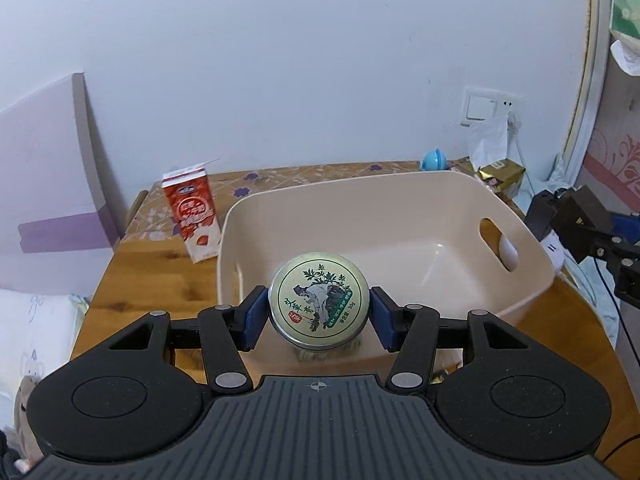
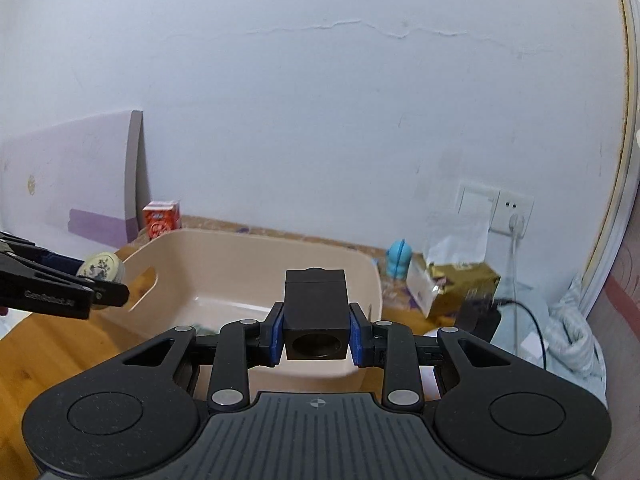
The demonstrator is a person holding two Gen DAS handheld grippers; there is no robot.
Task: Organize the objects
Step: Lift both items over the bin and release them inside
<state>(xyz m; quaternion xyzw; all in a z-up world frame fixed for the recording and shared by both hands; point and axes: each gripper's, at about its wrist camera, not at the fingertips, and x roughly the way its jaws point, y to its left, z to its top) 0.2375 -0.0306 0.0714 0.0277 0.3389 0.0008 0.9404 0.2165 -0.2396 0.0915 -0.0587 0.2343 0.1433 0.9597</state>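
Observation:
My left gripper is shut on a round tin with a green plant print and holds it over the near rim of a beige plastic bin. My right gripper is shut on a black box with a round hole and holds it above the near side of the bin. The right gripper with its box shows at the right edge of the left wrist view. The left gripper with the tin shows at the left of the right wrist view. The bin's visible floor is bare.
A red and white carton stands on the wooden table left of the bin. A blue toy, a gold packet and a clear bag lie behind the bin on the right. A wall socket with cable is behind them.

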